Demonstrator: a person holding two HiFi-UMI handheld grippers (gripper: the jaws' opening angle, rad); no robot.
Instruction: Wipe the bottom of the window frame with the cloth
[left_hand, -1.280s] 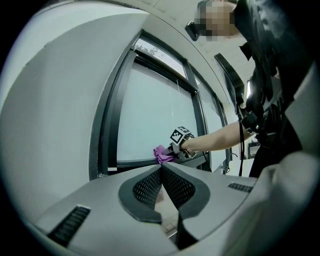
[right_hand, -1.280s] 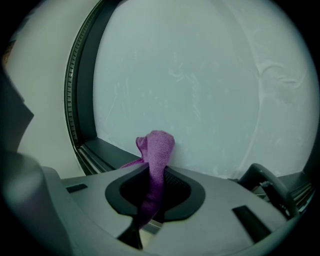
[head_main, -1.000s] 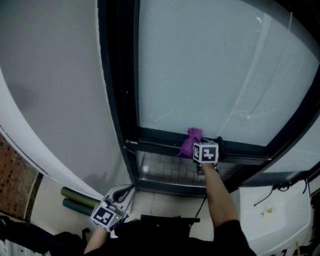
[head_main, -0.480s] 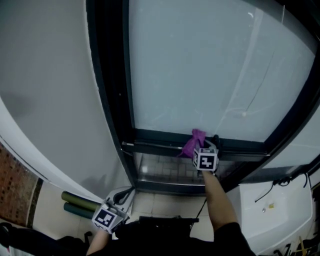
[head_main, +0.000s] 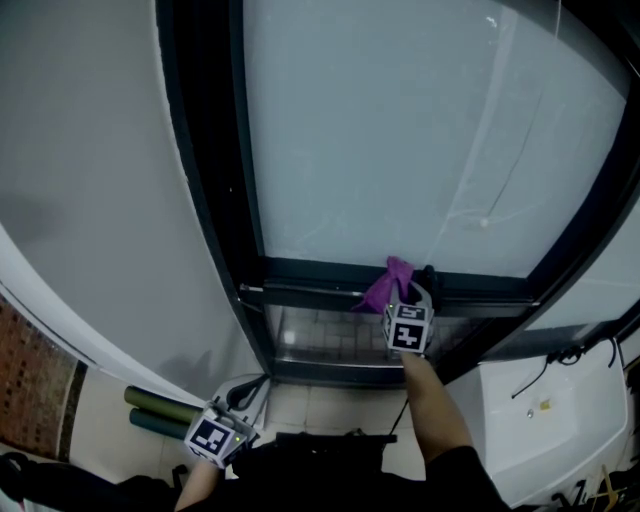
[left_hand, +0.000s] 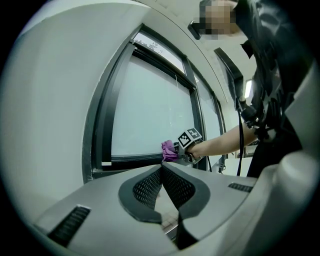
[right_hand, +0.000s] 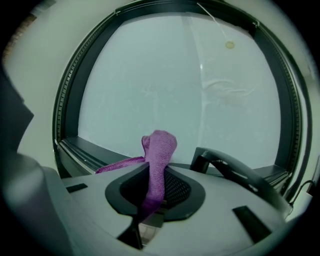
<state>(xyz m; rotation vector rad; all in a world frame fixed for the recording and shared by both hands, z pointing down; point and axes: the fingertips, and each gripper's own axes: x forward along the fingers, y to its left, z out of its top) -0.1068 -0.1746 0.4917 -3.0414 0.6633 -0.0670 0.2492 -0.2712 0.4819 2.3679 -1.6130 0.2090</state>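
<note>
Right gripper (head_main: 402, 300) up at the foot of the window, arm (head_main: 432, 405) stretched out towards it; jaws clamped on a purple cloth (head_main: 388, 282), which rises out from between the pads in a bunched fold; in the right gripper view the cloth (right_hand: 158, 150) stands upright above the gripper (right_hand: 150, 196), with one thin tail trailing left onto the bottom rail of the window frame (right_hand: 82, 149); the fold's top sits against the frosted pane (right_hand: 170, 85), just over the rail; from the head view the cloth lies on the dark bottom rail (head_main: 310, 272), right of its middle, nearer the right upright than the left; thin cord with a small bead (head_main: 485, 222) hangs against the glass above and right of the cloth; left gripper (head_main: 243, 390) low and well apart from the window, down by the person's body; left gripper view shows its jaws (left_hand: 161, 172) brought together at the tips, nothing between them; that view looks across at the frame (left_hand: 132, 160), the cloth (left_hand: 169, 150) and the right gripper's marker cube (left_hand: 189, 137) beside it; two green rolls (head_main: 150, 405) lie on the floor at the lower left, near the white wall (head_main: 100, 200); white unit (head_main: 540, 420) with a black cable at the lower right.
</note>
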